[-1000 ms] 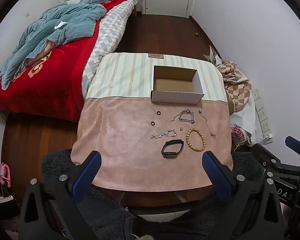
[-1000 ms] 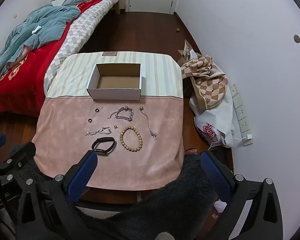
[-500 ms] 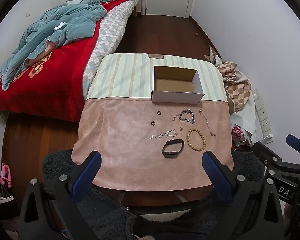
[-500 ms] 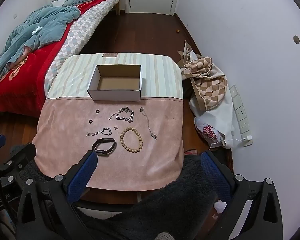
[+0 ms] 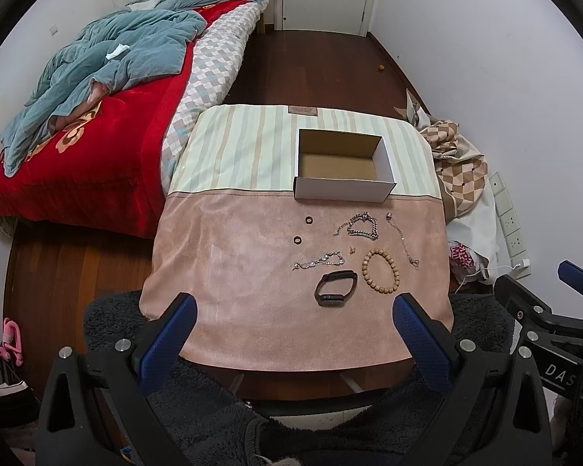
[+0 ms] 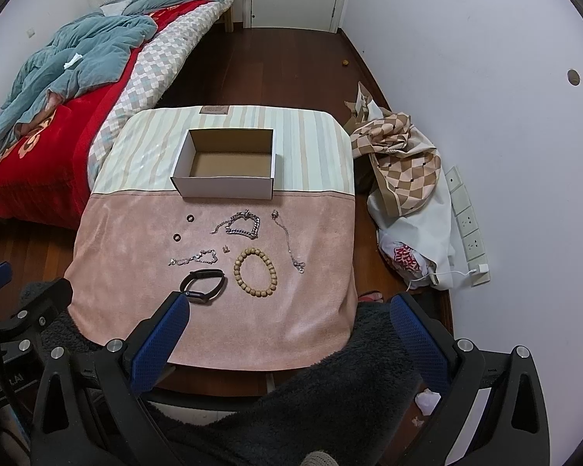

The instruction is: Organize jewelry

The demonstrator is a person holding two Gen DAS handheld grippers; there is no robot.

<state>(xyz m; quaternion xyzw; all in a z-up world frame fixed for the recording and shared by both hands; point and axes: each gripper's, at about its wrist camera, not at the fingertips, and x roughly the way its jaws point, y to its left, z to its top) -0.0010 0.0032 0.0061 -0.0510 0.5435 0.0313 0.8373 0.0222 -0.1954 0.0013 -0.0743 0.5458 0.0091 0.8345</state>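
Note:
An open white cardboard box [image 5: 344,190] [image 6: 225,186] stands empty on the cloth-covered table. In front of it lie a wooden bead bracelet [image 5: 381,275] [image 6: 255,272], a black wristband [image 5: 336,287] [image 6: 203,284], a thick silver chain [image 5: 363,226] [image 6: 241,225], a thin silver chain [image 5: 402,240] [image 6: 287,240], a small silver bracelet [image 5: 318,262] [image 6: 194,259] and two dark rings [image 5: 309,220] [image 6: 191,218]. My left gripper [image 5: 291,310] is open and empty, held above the table's near edge. My right gripper [image 6: 291,310] is open and empty, near the wristband.
A bed with a red blanket [image 5: 77,147] stands left of the table. A checked cloth and bags [image 6: 404,178] lie on the floor at the right by wall sockets. A dark fuzzy rug [image 5: 213,407] lies below the table's near edge.
Both grippers have drifted very slightly; the jewelry and box have not moved.

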